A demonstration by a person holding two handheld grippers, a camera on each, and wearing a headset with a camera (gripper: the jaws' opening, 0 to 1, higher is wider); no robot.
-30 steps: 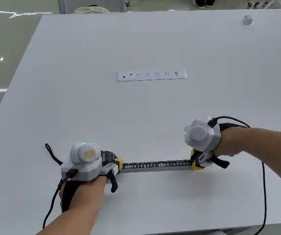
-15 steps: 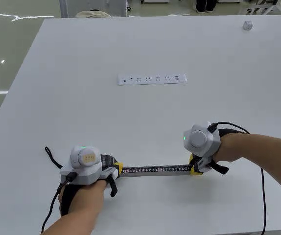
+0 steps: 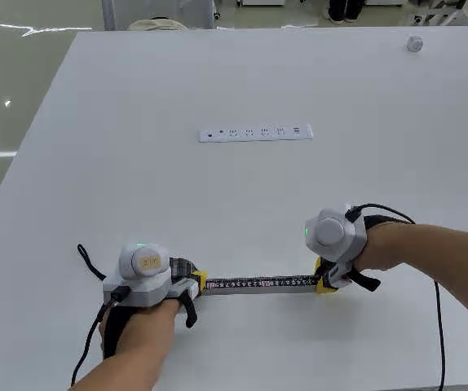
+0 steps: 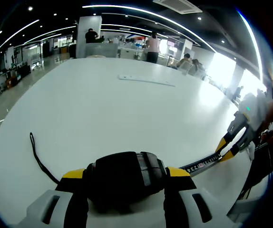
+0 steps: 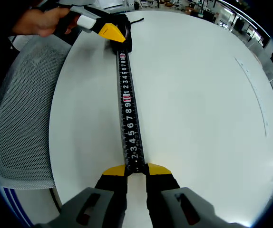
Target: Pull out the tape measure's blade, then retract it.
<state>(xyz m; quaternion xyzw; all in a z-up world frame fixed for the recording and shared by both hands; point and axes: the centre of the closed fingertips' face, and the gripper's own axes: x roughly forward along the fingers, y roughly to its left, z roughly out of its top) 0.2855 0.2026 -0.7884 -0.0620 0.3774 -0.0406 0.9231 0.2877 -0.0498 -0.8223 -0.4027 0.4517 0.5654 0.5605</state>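
Observation:
My left gripper (image 3: 187,285) is shut on the black tape measure case (image 3: 182,268), which rests on the white table near its front edge. In the left gripper view the case (image 4: 124,178) sits between the yellow-tipped jaws of that gripper (image 4: 125,172). The blade (image 3: 258,283) lies pulled out flat to the right. My right gripper (image 3: 325,283) is shut on the blade's end. In the right gripper view the numbered blade (image 5: 128,109) runs from my right gripper (image 5: 135,168) up to the case (image 5: 121,35).
A white power strip (image 3: 256,132) lies mid-table. A small grey object (image 3: 414,43) sits at the far right corner. The case's black wrist cord (image 3: 87,259) trails left. A grey mesh chair (image 5: 22,109) stands past the table's near edge.
The head camera has shifted a little. Both grippers keep their hold, and the blade's drawn-out length looks about the same.

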